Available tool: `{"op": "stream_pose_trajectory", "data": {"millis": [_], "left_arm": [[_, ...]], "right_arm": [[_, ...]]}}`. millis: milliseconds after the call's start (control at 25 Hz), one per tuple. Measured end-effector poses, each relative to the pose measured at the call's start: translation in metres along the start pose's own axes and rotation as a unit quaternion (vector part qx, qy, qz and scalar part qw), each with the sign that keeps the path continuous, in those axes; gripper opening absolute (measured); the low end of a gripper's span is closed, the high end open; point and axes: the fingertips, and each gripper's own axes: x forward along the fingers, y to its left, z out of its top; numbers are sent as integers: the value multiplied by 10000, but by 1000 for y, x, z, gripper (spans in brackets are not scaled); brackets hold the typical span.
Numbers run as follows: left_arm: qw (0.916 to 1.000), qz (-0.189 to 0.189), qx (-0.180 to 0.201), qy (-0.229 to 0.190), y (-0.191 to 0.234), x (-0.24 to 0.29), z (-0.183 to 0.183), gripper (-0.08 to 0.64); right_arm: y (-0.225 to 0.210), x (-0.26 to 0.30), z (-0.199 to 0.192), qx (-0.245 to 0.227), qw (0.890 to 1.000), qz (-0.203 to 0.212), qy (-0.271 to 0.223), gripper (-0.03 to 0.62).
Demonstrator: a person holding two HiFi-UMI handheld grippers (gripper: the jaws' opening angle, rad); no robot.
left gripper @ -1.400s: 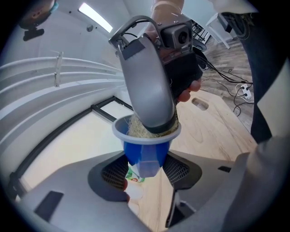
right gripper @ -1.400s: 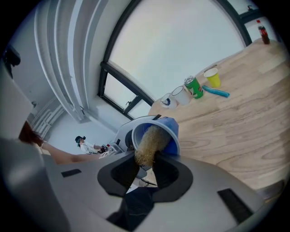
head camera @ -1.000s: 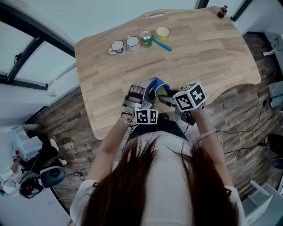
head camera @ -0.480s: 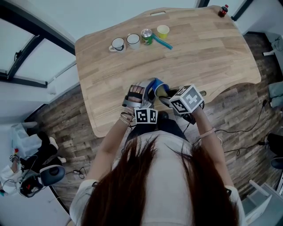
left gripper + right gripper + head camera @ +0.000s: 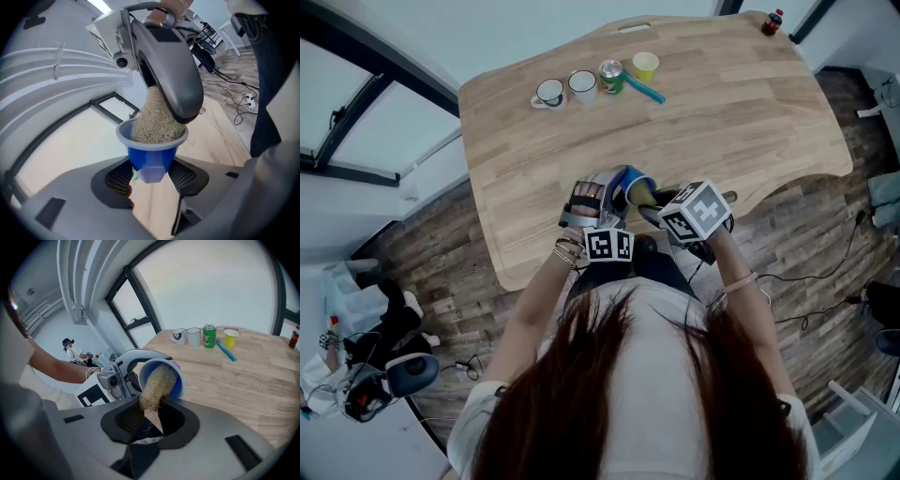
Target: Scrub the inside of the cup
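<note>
Blue cup [image 5: 150,157]: centre of the head view, over the counter's [image 5: 722,112] lower edge. The left tool [image 5: 151,177] is clenched on its base, with the mouth tilted toward the right tool [image 5: 147,417] for access. The right tool grasps a fibrous scrubber [image 5: 157,378], pushed inside the cup. Judgement: scrubbing is in hand.

The blue cup [image 5: 151,157], pale-rimmed and tapering, sits at the centre of the left gripper view, mouth toward the top of the frame. A beige fibrous scrubber [image 5: 153,123] fills its mouth and rises above the rim.
</note>
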Motion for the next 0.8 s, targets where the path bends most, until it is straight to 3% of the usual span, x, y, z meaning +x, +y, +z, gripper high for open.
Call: {"op": "stream_pose_trajectory", "data": {"millis": [320, 800], "left_arm": [[9997, -44, -153, 169, -1, 1, -10, 242], [9946, -46, -898, 515, 11, 3, -25, 242]], "right_arm": [[0, 1, -2, 44, 10000, -10, -19, 101], [-3, -2, 8, 47, 9998, 3, -172, 101]]}}
